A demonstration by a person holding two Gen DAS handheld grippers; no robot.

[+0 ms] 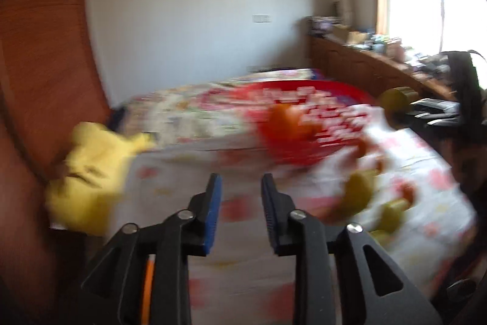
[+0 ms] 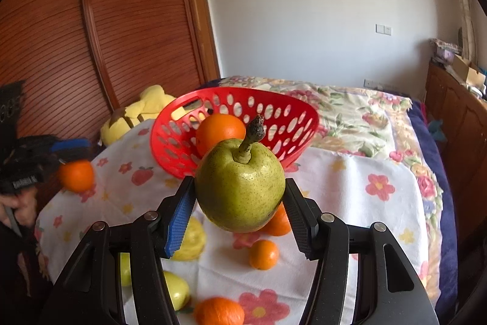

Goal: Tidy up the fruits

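While the right hand-held gripper (image 2: 240, 203) is clamping one green pear (image 2: 240, 188) at frame centre, one orange (image 2: 219, 131) is sitting in the red basket (image 2: 170, 142); the left hand-held gripper (image 1: 240, 194) is gaping empty.

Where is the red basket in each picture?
Left wrist view: the red basket sits blurred, a little right of the middle, beyond the open left claw.
Right wrist view: the basket sits in the middle, tipped toward the camera with an orange inside, just behind the pear held in the right claw.
Shared landmark: the yellow plush toy, left of the basket in both.
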